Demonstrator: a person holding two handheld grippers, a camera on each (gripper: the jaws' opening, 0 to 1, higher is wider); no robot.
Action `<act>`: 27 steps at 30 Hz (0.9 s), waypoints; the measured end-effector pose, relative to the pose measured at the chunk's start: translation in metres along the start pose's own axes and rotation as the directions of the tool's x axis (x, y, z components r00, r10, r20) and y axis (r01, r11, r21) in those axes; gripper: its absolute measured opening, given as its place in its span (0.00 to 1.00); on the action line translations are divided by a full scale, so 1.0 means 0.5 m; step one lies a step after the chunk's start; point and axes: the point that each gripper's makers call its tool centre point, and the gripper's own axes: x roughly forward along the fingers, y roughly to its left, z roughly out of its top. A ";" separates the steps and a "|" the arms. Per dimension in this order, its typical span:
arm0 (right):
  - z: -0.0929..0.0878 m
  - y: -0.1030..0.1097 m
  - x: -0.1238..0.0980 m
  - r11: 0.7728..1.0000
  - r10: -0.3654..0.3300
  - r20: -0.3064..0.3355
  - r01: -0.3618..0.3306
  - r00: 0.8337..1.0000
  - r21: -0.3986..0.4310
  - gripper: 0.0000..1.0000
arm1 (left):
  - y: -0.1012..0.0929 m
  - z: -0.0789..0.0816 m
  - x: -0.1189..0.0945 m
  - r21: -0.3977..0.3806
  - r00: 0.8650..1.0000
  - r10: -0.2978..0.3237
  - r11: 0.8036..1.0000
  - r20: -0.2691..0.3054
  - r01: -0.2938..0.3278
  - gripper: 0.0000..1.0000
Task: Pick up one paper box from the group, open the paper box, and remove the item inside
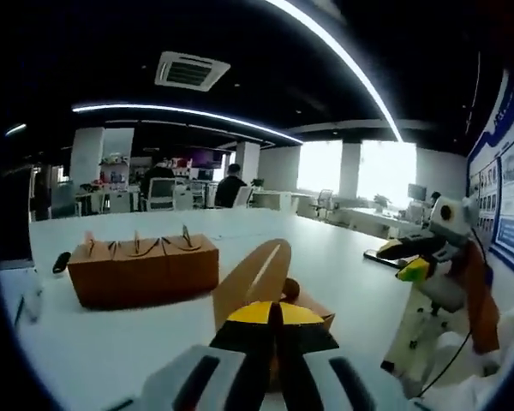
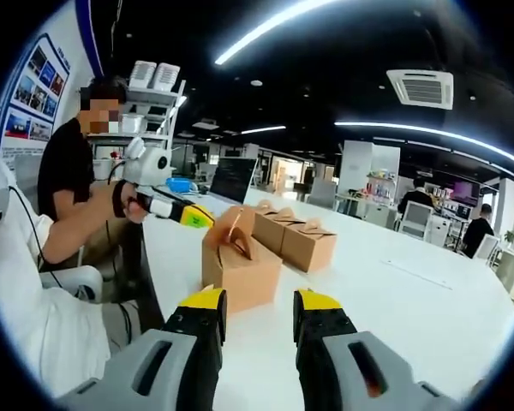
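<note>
Left hand-held gripper (image 1: 272,315): its yellow-tipped jaws were clenched together on the rear edge of the near paper box (image 1: 278,295), low in the left gripper view; in the right gripper view the same gripper (image 2: 199,216) came in from the left, held by a person's hand (image 2: 127,202), its tip at the box's raised flap.
Right hand-held gripper (image 2: 261,301): released, jaws apart with nothing between them, hanging just short of the near paper box (image 2: 240,258); in the left gripper view it (image 1: 409,265) showed at the right, well apart from the box.
Near paper box: brown card, standing on the white worktop (image 2: 394,300), apart from the group, one curved top flap (image 1: 253,278) tilted up; whether anything lay inside could not be told.
Group of paper boxes (image 1: 143,267): three brown boxes touching in a row, tops closed with slotted handles, farther back on the worktop; in the right gripper view the group (image 2: 293,238) stood just behind the near box.
Dark object (image 1: 61,262): small, lying just left of the group; kind unclear.
Person (image 2: 68,184): seated beside the worktop, dark shirt.
Writing: blue wall posters (image 1: 507,184) carried text too small to read; no brand or label legible on the boxes.
Far room: open office with desks, chairs and other people (image 1: 231,186), bright windows, ceiling light strips.
</note>
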 end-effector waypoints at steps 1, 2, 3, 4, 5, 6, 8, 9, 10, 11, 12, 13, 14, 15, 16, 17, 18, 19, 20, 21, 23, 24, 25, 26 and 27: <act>0.000 0.000 0.000 1.000 0.000 0.000 0.000 1.000 0.000 0.32 | 0.001 0.000 -0.001 -0.011 1.000 -0.002 1.000 0.005 0.002 0.04; 0.000 0.000 0.000 1.000 0.000 0.000 0.000 1.000 0.000 0.32 | 0.002 0.001 -0.003 -0.023 1.000 -0.004 1.000 0.010 0.005 0.04; 0.000 -0.001 0.000 1.000 0.000 0.000 0.000 1.000 0.000 0.32 | 0.003 0.001 -0.004 -0.034 1.000 -0.006 0.999 0.015 0.007 0.04; 0.000 -0.001 0.000 1.000 0.000 -0.001 0.000 1.000 -0.001 0.32 | 0.003 0.001 -0.005 -0.040 1.000 -0.008 0.999 0.018 0.009 0.04; 0.000 -0.001 0.001 1.000 0.000 -0.001 0.000 1.000 -0.001 0.32 | 0.005 0.002 -0.006 -0.053 1.000 -0.009 0.999 0.024 0.010 0.04; -0.001 -0.001 0.001 1.000 0.001 -0.001 -0.001 1.000 -0.001 0.32 | 0.006 0.002 -0.007 -0.066 0.999 -0.010 0.998 0.030 0.012 0.04; -0.002 -0.002 0.001 1.000 0.002 -0.003 -0.002 1.000 -0.001 0.32 | 0.007 0.002 -0.009 -0.085 0.999 -0.015 0.996 0.040 0.019 0.04; -0.002 -0.002 0.002 1.000 0.002 -0.003 -0.002 1.000 -0.001 0.32 | 0.007 0.002 -0.010 -0.098 0.999 -0.018 0.995 0.045 0.022 0.04; -0.002 -0.002 0.002 1.000 0.002 -0.004 -0.002 1.000 -0.001 0.32 | 0.009 0.002 -0.010 -0.110 0.999 -0.019 0.994 0.050 0.025 0.04; -0.003 -0.002 0.002 1.000 0.003 -0.004 -0.003 1.000 -0.001 0.32 | 0.010 0.003 -0.011 -0.121 0.998 -0.021 0.992 0.054 0.027 0.04; -0.003 -0.003 0.002 1.000 0.002 -0.005 -0.002 1.000 -0.001 0.32 | 0.013 0.003 -0.012 -0.137 0.998 -0.022 0.990 0.060 0.030 0.04; -0.003 -0.003 0.002 1.000 0.003 -0.005 -0.003 1.000 -0.001 0.32 | 0.014 0.004 -0.013 -0.147 0.998 -0.024 0.989 0.063 0.033 0.04; -0.003 -0.004 0.002 1.000 0.003 -0.004 -0.003 1.000 -0.001 0.32 | 0.014 0.003 -0.014 -0.154 0.998 -0.025 0.987 0.065 0.035 0.04; -0.003 -0.004 0.003 1.000 0.003 -0.004 -0.003 1.000 -0.001 0.32 | 0.014 0.003 -0.014 -0.158 0.997 -0.026 0.987 0.067 0.037 0.04; -0.003 -0.004 0.003 1.000 0.003 -0.005 -0.003 1.000 -0.001 0.32 | 0.014 0.003 -0.014 -0.160 0.997 -0.027 0.986 0.067 0.037 0.04; -0.003 -0.004 0.003 1.000 0.003 -0.005 -0.003 1.000 -0.001 0.32 | 0.013 0.004 -0.015 -0.163 0.997 -0.028 0.986 0.069 0.039 0.04; -0.003 -0.004 0.003 1.000 0.003 -0.005 -0.003 1.000 -0.001 0.32 | 0.013 0.004 -0.016 -0.166 0.997 -0.028 0.985 0.070 0.039 0.04; -0.003 -0.004 0.003 1.000 0.003 -0.005 -0.003 1.000 -0.002 0.32 | 0.014 0.004 -0.016 -0.168 0.997 -0.028 0.985 0.071 0.039 0.04; -0.003 -0.004 0.003 1.000 0.004 -0.006 -0.004 1.000 -0.002 0.32 | 0.014 0.004 -0.017 -0.170 0.997 -0.028 0.985 0.072 0.039 0.04; -0.003 -0.004 0.003 1.000 0.004 -0.005 -0.004 1.000 -0.002 0.32 | 0.015 0.004 -0.018 -0.175 0.997 -0.028 0.984 0.073 0.040 0.04; -0.003 -0.004 0.003 1.000 0.004 -0.006 -0.004 1.000 -0.002 0.32 | 0.015 0.004 -0.018 -0.181 0.997 -0.028 0.983 0.076 0.042 0.04; -0.004 -0.004 0.003 1.000 0.004 -0.006 -0.004 1.000 -0.002 0.32 | 0.015 0.003 -0.019 -0.185 0.997 -0.029 0.982 0.077 0.043 0.04; -0.004 -0.003 0.002 1.000 0.004 -0.007 -0.004 1.000 -0.003 0.32 | 0.016 0.003 -0.019 -0.191 0.996 -0.030 0.981 0.079 0.044 0.04; -0.004 -0.003 0.002 1.000 0.004 -0.007 -0.004 1.000 -0.003 0.32 | 0.016 0.003 -0.020 -0.195 0.996 -0.030 0.980 0.081 0.046 0.04; -0.004 -0.003 0.002 1.000 0.004 -0.007 -0.004 1.000 -0.003 0.32 | 0.017 0.003 -0.020 -0.197 0.996 -0.031 0.979 0.082 0.046 0.04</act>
